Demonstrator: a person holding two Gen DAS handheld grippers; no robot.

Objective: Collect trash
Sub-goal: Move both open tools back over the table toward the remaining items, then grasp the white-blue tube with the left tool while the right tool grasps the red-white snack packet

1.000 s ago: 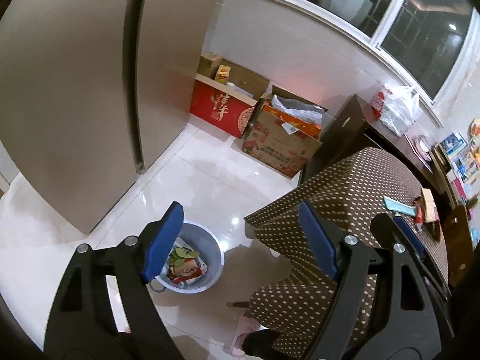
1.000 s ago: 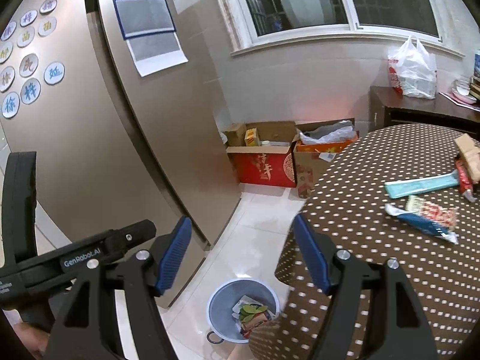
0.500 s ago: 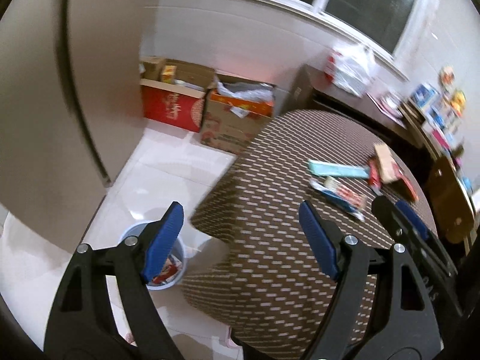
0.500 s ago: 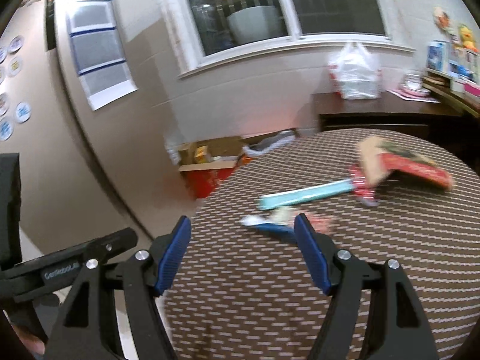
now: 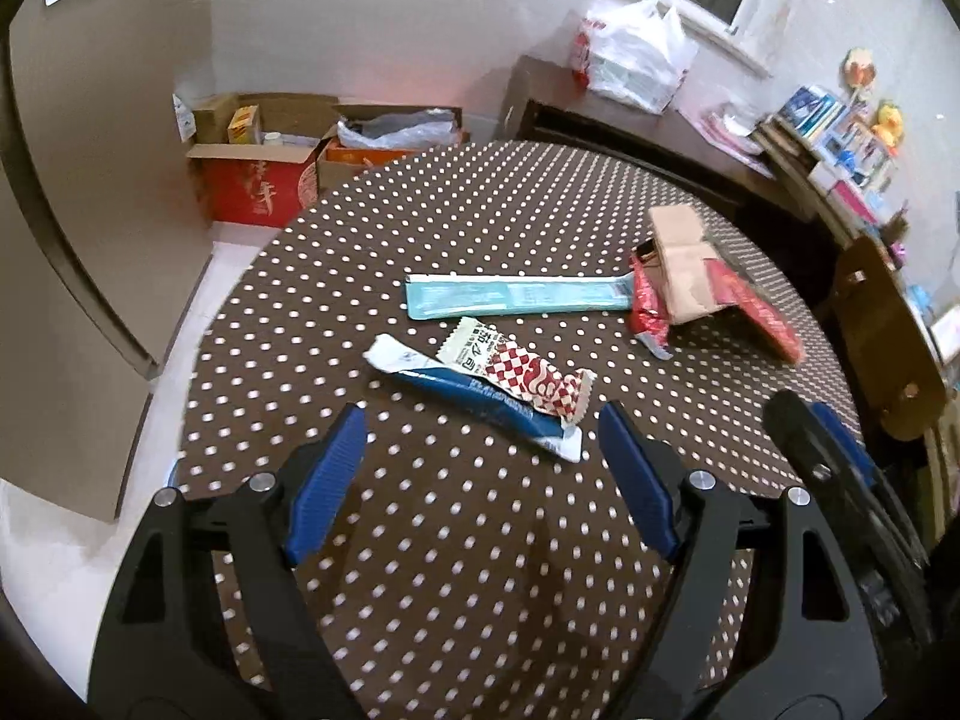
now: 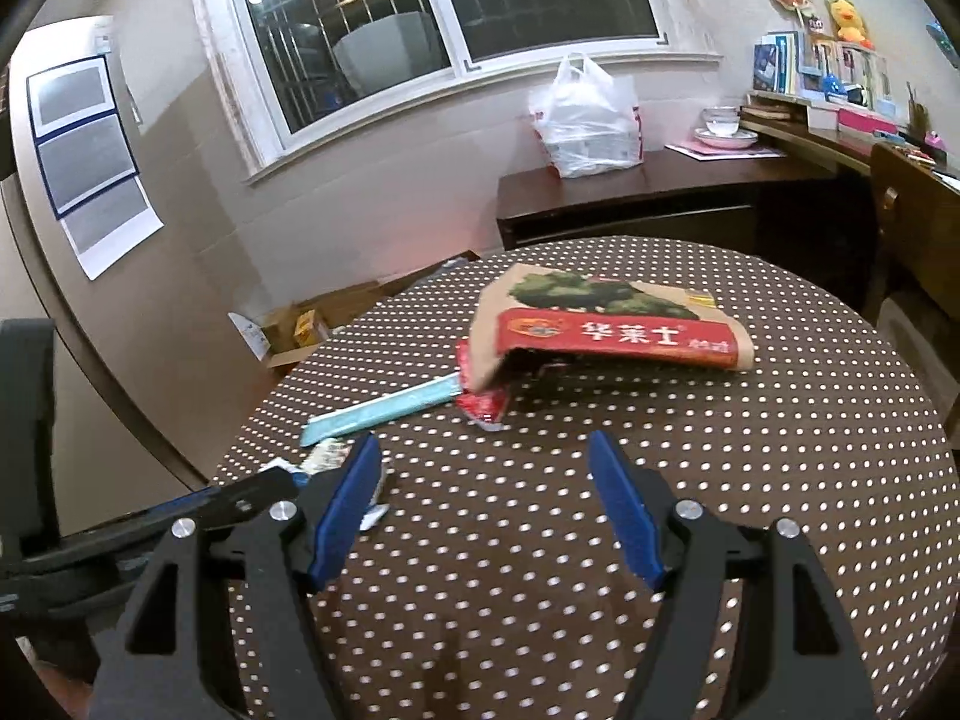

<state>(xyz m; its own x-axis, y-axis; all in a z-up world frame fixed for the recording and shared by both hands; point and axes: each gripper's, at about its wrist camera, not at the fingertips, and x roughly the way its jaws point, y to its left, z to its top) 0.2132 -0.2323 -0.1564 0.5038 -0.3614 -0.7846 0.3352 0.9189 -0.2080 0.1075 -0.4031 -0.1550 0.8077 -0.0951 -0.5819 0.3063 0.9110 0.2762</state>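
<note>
Trash lies on a round table with a brown polka-dot cloth (image 5: 480,540). A red-checked snack wrapper (image 5: 516,375) rests on a blue and white wrapper (image 5: 474,399), just beyond my open left gripper (image 5: 480,420). Behind them lies a long teal packet (image 5: 516,297) (image 6: 384,411). A brown and red paper bag (image 5: 702,276) (image 6: 606,324) sits over a small red wrapper (image 5: 648,306) (image 6: 480,405). My right gripper (image 6: 483,450) stands open and empty over the cloth, short of the paper bag. It also shows at the right edge of the left wrist view (image 5: 834,450).
Open cardboard boxes (image 5: 264,162) stand on the floor behind the table, by the wall. A dark sideboard (image 6: 630,198) carries a white plastic bag (image 6: 585,120). A wooden chair (image 5: 882,330) stands at the table's right. Shelves of books (image 6: 840,72) line the right wall.
Both grippers swung from the floor bin by the fridge over to the tabletop. The bin has left both views and the wrappers now lie just ahead of the open jaws.
</note>
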